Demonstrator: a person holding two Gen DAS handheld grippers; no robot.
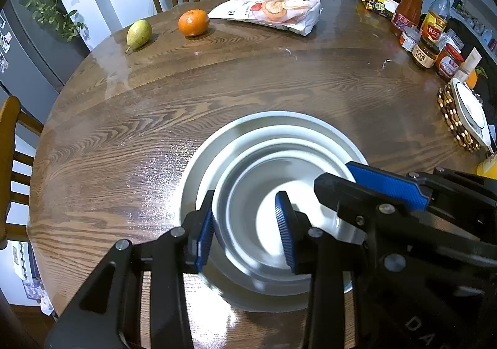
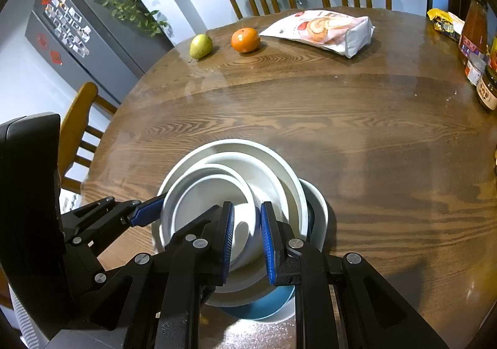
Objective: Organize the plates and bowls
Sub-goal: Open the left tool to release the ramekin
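Two grippers hang over a round wooden counter [image 1: 248, 84], which carries a nest of white dishes at its near edge. Outermost is a wide white plate [image 1: 279, 119], with a shallower bowl [image 2: 267, 168] set inside it and a smaller white bowl [image 2: 211, 190] tilted in the middle. Beneath the stack's near side a blue-lined dish [image 2: 267, 305] peeks out, though its shape is hard to make out.

Left gripper [image 1: 245, 231] has its fingers a little apart, straddling the small bowl's near wall without clearly pressing it. Right gripper [image 2: 247, 240] has its fingers narrow, set either side of the bowl rims; grip unclear.

Far across the counter lie a snack bag [image 1: 270, 11], an orange [image 1: 193, 22] and a pear [image 1: 139, 33].
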